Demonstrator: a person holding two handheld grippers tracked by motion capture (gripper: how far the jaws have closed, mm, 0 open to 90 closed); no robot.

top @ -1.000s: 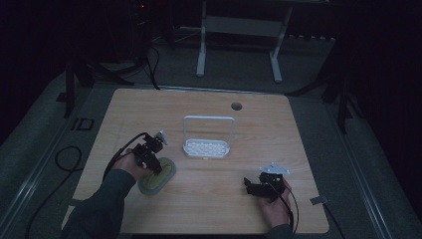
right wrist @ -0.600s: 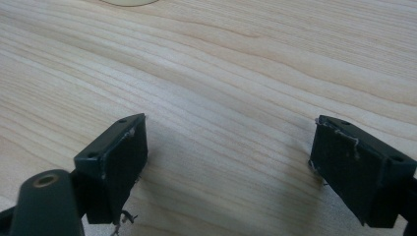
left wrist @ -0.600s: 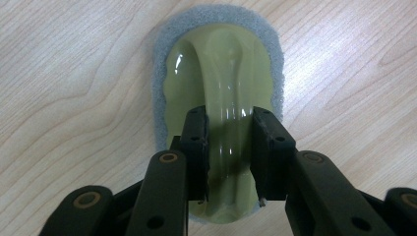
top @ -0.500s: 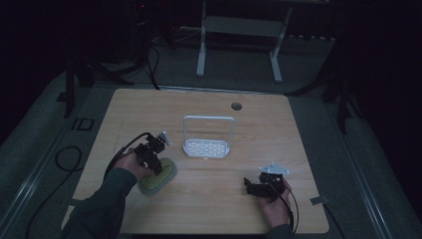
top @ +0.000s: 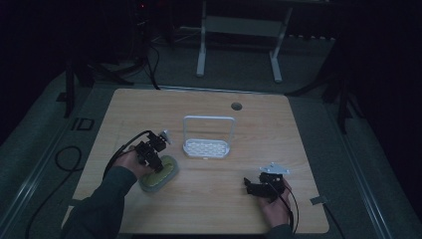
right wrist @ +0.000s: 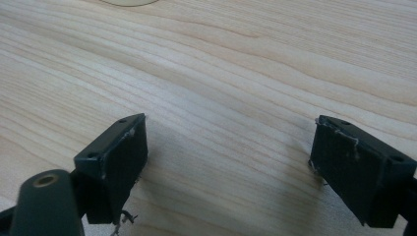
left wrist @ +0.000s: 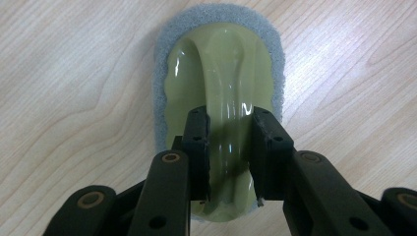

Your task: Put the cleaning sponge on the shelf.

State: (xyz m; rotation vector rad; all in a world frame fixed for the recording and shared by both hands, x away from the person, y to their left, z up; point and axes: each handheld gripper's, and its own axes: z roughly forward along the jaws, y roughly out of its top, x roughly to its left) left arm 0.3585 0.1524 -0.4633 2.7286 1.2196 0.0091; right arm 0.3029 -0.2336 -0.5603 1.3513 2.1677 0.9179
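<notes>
A scrubber [top: 161, 177] lies flat on the wooden table [top: 278, 129] at the front left. It has a glossy pale green handle [left wrist: 221, 64] on a grey scouring pad [left wrist: 162, 83]. My left gripper [top: 155, 162] points down onto it. Its jaws have just been closing, and the pads [left wrist: 199, 142] now press on both sides of the raised handle, seen from the left gripper [left wrist: 230, 118] view. At the front right my right gripper [top: 250, 185] rests low on the table, with its jaws wide apart. In the right gripper [right wrist: 228, 142] view there is bare wood between them.
A white wire rack [top: 208, 147] with an upright hoop stands at the table's middle. A round cable hole [top: 236, 106] sits near the far edge. Cables trail off the table's left side, and a white stand [top: 239, 30] is on the floor behind.
</notes>
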